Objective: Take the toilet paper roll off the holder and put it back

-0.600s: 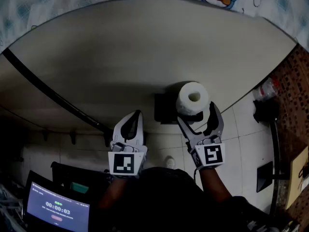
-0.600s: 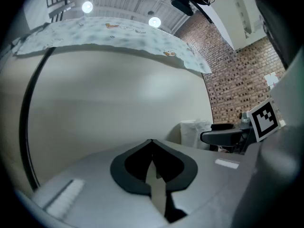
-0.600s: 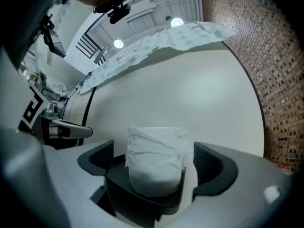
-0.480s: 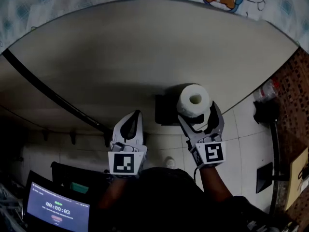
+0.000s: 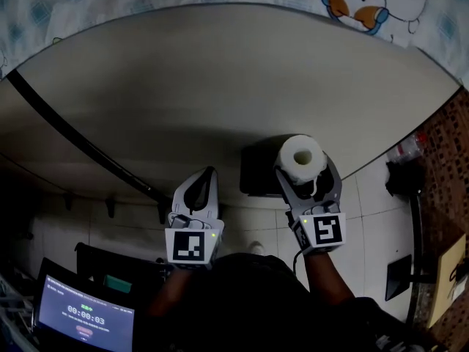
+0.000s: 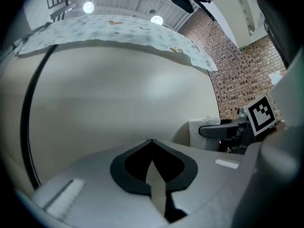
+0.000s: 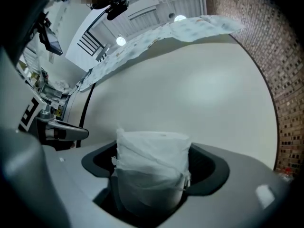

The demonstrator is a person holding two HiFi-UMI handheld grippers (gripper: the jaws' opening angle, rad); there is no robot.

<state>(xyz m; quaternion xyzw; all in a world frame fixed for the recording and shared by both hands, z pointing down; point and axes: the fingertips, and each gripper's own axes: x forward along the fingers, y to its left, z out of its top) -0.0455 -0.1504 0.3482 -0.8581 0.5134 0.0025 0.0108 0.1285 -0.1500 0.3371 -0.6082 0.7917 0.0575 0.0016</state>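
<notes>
One toilet paper roll (image 5: 302, 155), one dark box (image 5: 256, 173), one lit screen (image 5: 84, 315), and two grippers: left gripper (image 5: 207, 174) and right gripper (image 5: 306, 174).

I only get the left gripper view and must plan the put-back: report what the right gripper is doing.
Observer: The right gripper is closed on the toilet paper roll, which stands upright between its jaws.
Operator: Give me the holder's position.
Observer: In the head view, the dark holder sits against the wall, just left of the roll.
Operator: Describe the roll's top.
Observer: Its hollow core faces straight up in the head view.
</notes>
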